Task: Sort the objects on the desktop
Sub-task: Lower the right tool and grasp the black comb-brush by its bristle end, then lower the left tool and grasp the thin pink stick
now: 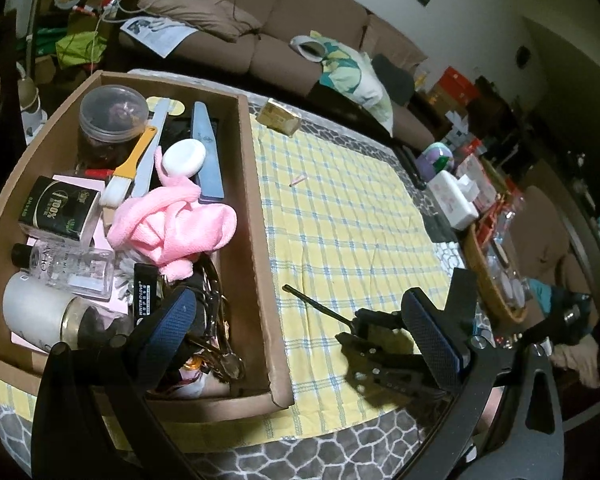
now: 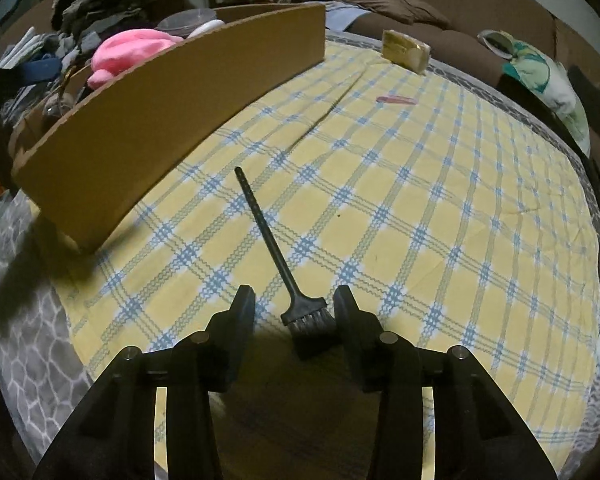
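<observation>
Brush (image 2: 300, 312) is straddled bristle-end by the right gripper (image 2: 295, 312), jaws spread, pads apart from it. Closure should be centred on the ferrule, handle at 11 o'clock, box (image 2: 160, 108) beyond.

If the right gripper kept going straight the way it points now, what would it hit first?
Most likely the black brush: its bristle head lies between the right gripper's fingers, handle running ahead toward the cardboard box. Under it is the checked cloth. Depth is hard to judge here.
</observation>
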